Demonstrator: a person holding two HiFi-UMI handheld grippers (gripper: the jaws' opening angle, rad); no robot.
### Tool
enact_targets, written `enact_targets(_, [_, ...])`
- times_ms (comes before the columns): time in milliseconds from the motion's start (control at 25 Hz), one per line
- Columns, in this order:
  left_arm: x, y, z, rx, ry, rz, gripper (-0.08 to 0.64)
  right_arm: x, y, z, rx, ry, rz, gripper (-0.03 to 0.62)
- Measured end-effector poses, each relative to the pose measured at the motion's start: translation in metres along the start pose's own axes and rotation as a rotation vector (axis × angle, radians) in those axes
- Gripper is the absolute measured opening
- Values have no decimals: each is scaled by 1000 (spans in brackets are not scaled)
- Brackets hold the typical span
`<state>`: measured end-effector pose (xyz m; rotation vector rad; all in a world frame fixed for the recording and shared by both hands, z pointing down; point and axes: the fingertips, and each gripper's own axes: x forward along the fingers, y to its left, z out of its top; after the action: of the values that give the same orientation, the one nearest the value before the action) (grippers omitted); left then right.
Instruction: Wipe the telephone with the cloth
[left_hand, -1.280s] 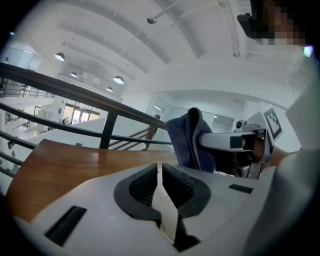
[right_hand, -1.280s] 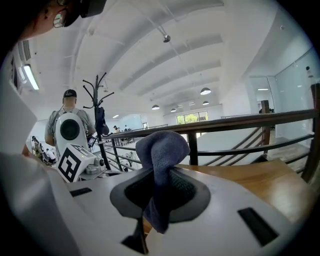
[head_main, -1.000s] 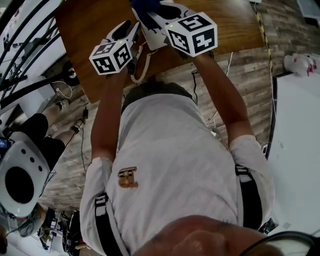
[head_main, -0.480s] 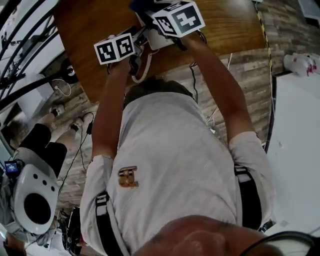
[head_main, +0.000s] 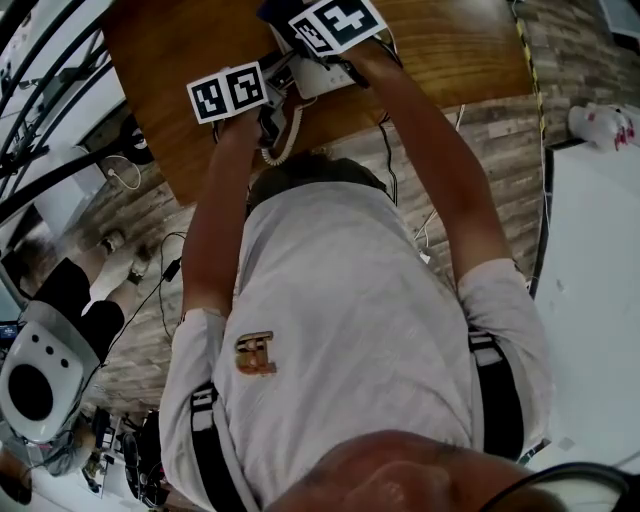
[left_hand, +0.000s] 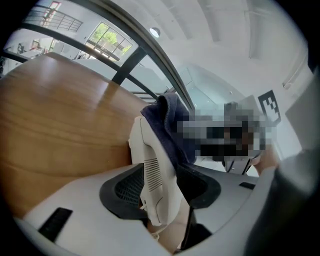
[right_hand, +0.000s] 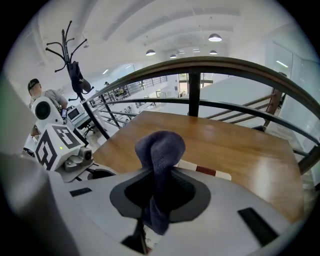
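A white telephone (head_main: 325, 77) with a coiled cord (head_main: 284, 137) sits on the wooden table (head_main: 450, 50). Its white handset (left_hand: 152, 175) stands upright between the jaws of my left gripper (left_hand: 160, 187), which have just been opening. The handset lies close to the left pad, and a gap shows at the right one. My right gripper (right_hand: 159, 192) is shut on a dark blue cloth (right_hand: 157, 165). The cloth (left_hand: 170, 125) hangs against the far side of the handset. In the head view both grippers (head_main: 268, 112) (head_main: 288, 28) meet over the telephone.
A curved dark railing (right_hand: 200, 65) runs behind the table (right_hand: 240, 145). A coat stand (right_hand: 70, 47) is far left. Cables lie on the plank floor (head_main: 150, 270). A white surface (head_main: 600, 300) stands to the right, and a white round device (head_main: 35, 385) lower left.
Both grippers have sunk toward the telephone, sliding up the head view. The left marker cube has rolled flatter. The white device at lower left has shifted.
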<state>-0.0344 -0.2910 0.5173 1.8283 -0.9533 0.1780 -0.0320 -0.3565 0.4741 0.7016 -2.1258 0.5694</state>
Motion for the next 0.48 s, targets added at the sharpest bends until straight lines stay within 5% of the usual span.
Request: enact_targets(480, [5, 2, -1, 5, -16, -32, 212, -14, -62, -36, 108, -13, -89, 78])
